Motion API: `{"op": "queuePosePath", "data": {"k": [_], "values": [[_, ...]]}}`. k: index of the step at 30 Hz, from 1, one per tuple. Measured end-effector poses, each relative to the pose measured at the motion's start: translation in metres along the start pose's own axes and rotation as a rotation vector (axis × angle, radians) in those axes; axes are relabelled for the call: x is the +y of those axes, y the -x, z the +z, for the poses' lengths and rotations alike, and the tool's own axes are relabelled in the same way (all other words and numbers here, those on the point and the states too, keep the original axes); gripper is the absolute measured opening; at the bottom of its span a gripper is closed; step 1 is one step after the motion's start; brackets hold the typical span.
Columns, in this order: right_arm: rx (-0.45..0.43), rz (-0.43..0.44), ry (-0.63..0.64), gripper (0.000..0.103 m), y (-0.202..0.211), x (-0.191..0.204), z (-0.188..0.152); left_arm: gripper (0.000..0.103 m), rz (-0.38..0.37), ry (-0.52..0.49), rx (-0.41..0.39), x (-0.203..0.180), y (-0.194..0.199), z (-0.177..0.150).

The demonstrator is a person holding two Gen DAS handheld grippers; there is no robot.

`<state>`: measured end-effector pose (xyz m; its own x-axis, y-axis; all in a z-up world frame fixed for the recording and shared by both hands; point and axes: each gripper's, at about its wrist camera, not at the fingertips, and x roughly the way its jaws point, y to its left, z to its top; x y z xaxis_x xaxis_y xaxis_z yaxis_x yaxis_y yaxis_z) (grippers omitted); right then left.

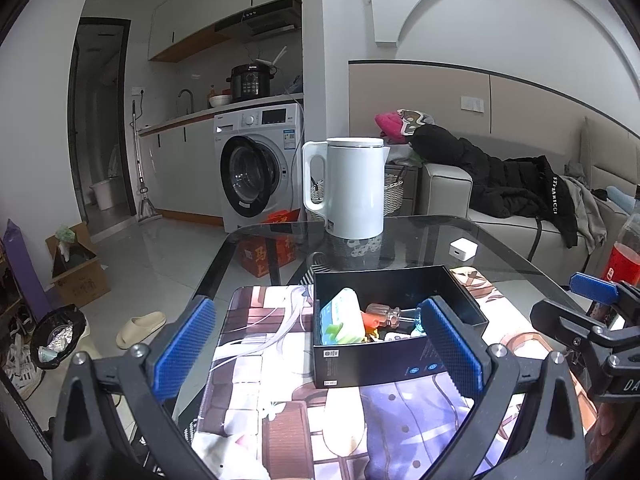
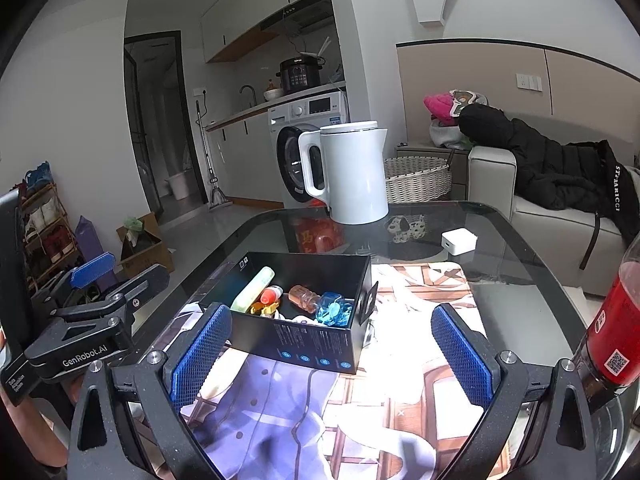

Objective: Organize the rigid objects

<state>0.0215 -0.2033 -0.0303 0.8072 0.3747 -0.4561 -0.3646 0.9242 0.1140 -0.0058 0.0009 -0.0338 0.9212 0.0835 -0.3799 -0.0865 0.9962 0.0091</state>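
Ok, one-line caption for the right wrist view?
Open right tongs poised before a black box of small items on a glass table, white kettle behind.

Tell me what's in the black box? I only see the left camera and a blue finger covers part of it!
Observer: The right camera shows a blue crinkly thing in the near right corner of the box.
Operator: Is there a lid on the little bottle?
Observer: The small clear bottle lies on its side; I cannot tell about the lid.
Operator: What's the red thing at my picture's edge?
Observer: A bottle of red drink, standing on the glass table right of the mat.
Operator: Is my other gripper holding anything?
Observer: No. The right gripper is open and empty.
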Motion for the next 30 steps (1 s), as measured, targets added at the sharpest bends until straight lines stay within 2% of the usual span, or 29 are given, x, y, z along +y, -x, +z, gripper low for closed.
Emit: {"op": "queuePosePath", "data": {"k": [8,14,30], "values": [[-0.022,0.0,0.0,0.102,0.004,0.002,0.001,0.103,-0.001,0.003,0.002,-0.001,0.0,0.001],[-0.117,0.001,0.048,0.102,0.019,0.009,0.004,0.103,0.002,0.011,-0.003,0.0,0.001,0.002],[-0.104,0.013,0.061,0.102,0.016,0.011,0.002,0.103,0.004,0.013,0.007,0.0,0.0,0.002]]}}
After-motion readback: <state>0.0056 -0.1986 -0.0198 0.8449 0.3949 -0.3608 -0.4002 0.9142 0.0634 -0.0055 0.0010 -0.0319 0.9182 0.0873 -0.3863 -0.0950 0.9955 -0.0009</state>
